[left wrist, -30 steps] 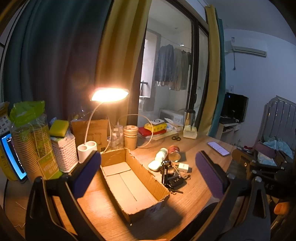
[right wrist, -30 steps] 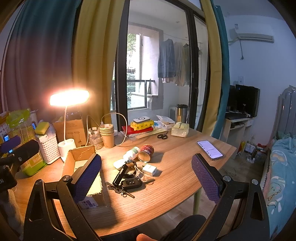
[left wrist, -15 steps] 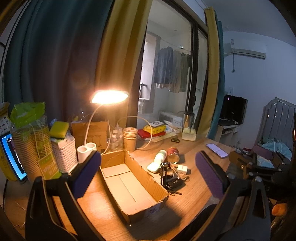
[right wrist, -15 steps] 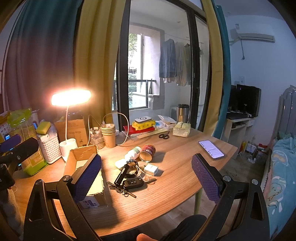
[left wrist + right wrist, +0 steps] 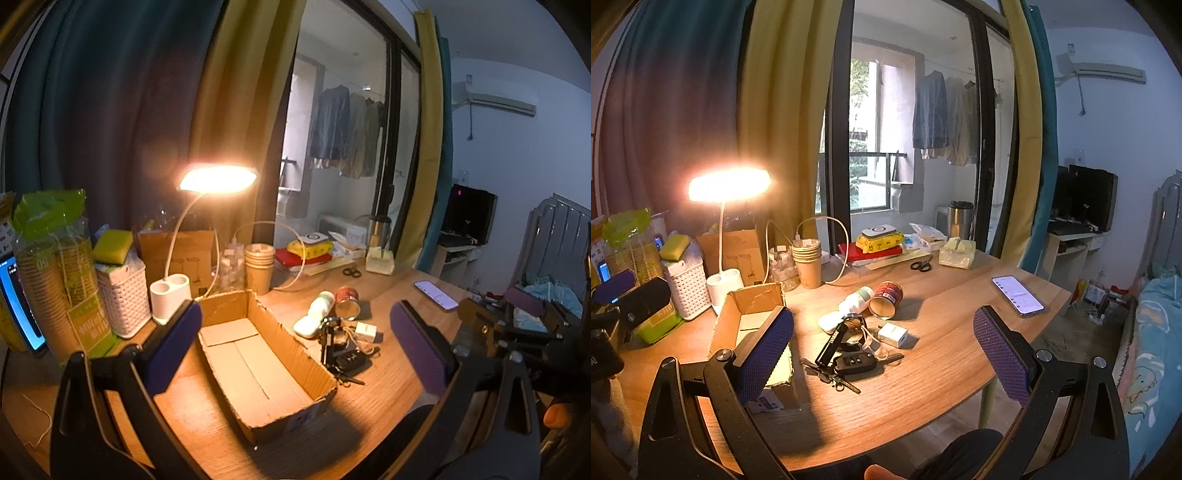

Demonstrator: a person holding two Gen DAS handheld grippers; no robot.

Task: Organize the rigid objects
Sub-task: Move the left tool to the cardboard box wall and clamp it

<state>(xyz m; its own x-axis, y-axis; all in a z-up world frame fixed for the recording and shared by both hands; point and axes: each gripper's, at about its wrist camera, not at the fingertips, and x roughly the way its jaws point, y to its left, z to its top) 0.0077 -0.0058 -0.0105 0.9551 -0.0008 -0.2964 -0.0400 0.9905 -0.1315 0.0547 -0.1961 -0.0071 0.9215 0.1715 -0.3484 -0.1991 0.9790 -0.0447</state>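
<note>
An open cardboard box (image 5: 258,365) (image 5: 753,314) lies empty on the wooden desk (image 5: 942,376). Beside it is a pile of small items: a car key with keyring (image 5: 855,363) (image 5: 349,360), a black watch (image 5: 855,334), a white charger (image 5: 893,334) (image 5: 365,331), a white pill bottle (image 5: 857,300) (image 5: 319,301), a red tin can on its side (image 5: 886,299) (image 5: 346,297) and a white case (image 5: 306,326). My left gripper (image 5: 295,354) hovers open above the box. My right gripper (image 5: 882,354) hangs open above the keys, touching nothing.
A lit desk lamp (image 5: 729,190), a white basket (image 5: 687,291), stacked paper cups (image 5: 808,264), scissors (image 5: 921,265), a tissue pack (image 5: 956,252) and books (image 5: 875,251) line the desk's far side. A phone (image 5: 1017,295) lies near the right edge. A person's knee (image 5: 960,454) is below.
Both views have shifted only slightly, so the desk items sit a little differently in frame. Both grippers stay open and nothing has been picked up.
</note>
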